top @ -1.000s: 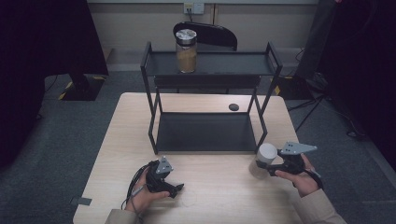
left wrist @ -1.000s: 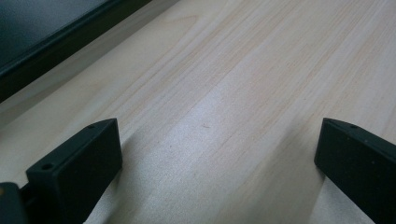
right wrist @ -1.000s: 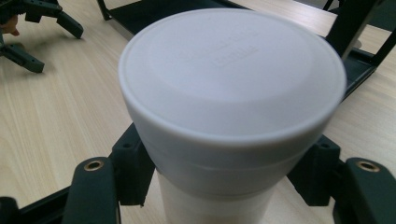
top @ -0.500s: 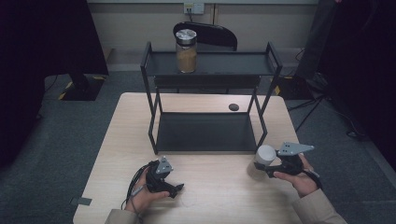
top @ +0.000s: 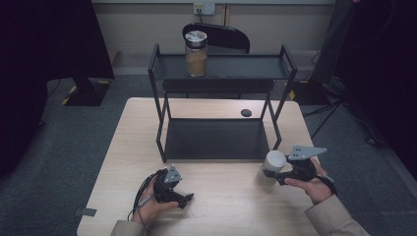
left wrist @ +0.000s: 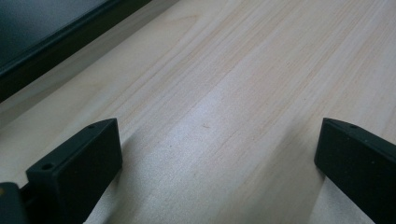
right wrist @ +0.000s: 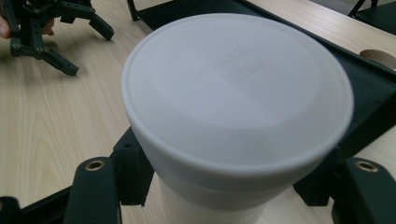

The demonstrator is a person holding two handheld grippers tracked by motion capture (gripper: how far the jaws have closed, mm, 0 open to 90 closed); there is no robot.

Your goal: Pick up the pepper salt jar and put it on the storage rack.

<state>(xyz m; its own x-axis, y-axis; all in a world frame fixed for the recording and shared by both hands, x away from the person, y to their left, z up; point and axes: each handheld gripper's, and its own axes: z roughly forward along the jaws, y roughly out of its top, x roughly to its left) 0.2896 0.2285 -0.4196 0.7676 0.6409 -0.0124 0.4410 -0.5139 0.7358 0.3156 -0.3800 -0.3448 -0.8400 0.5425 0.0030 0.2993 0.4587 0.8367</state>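
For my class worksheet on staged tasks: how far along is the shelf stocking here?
Done: a glass jar stands on the rack's top shelf. In hand: the right gripper clamps a white container beside the rack. Left: shelving it, probably. The left gripper rests open on the table.

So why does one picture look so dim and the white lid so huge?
High view: dim room, dark corners, pale wooden table brightest. Right gripper view: the white round-lidded plastic container sits right at the lens, so it bulges. Left gripper view: soft sheen on the wood, jaw shadows.

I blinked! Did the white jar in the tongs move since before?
Yes. The white jar, clamped in the right tongs, has drifted slightly left along the black rack's front edge.
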